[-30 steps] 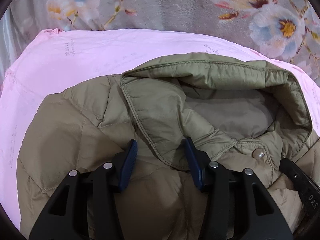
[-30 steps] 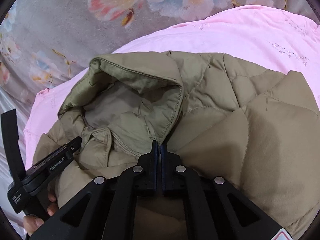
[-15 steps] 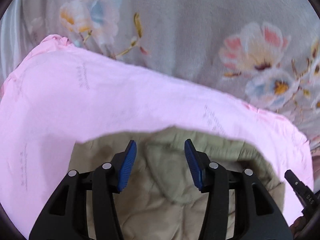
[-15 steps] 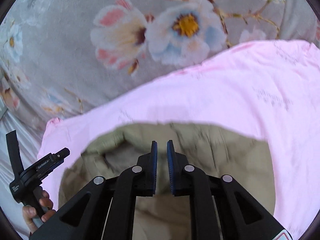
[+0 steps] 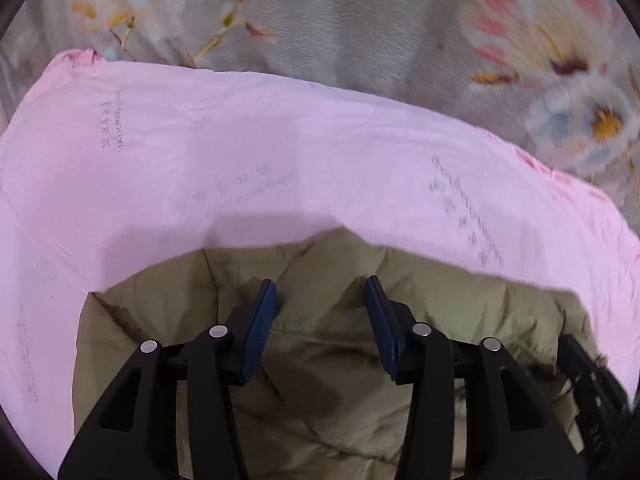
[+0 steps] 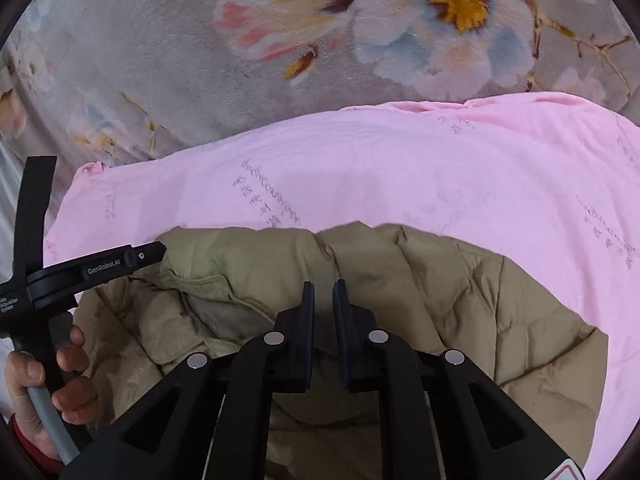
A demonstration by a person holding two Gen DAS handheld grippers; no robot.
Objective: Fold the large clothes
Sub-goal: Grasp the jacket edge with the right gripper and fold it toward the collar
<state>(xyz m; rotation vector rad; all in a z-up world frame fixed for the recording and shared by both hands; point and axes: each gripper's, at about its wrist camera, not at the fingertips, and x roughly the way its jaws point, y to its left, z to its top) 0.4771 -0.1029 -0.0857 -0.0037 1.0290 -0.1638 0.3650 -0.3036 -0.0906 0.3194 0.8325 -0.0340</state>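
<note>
An olive quilted puffer jacket (image 5: 320, 360) lies bunched on a pink sheet (image 5: 240, 160); it also shows in the right wrist view (image 6: 460, 300). My left gripper (image 5: 320, 304) is open, its blue pads (image 5: 260, 332) hovering over the jacket's top edge with nothing between them. My right gripper (image 6: 323, 296) has a narrow gap between its jaws and holds nothing, above the jacket's folded collar area. The left gripper's body and the hand holding it (image 6: 52, 320) show at the left of the right wrist view.
The pink sheet (image 6: 400, 180) lies on a grey floral blanket (image 6: 280, 40) that fills the far side of both views (image 5: 360, 20). The right gripper's black body (image 5: 592, 400) shows at the left wrist view's lower right.
The right gripper has let go of the jacket and opened slightly. Both grippers moved up and forward; the collar and hood are now folded under, showing quilted fabric.
</note>
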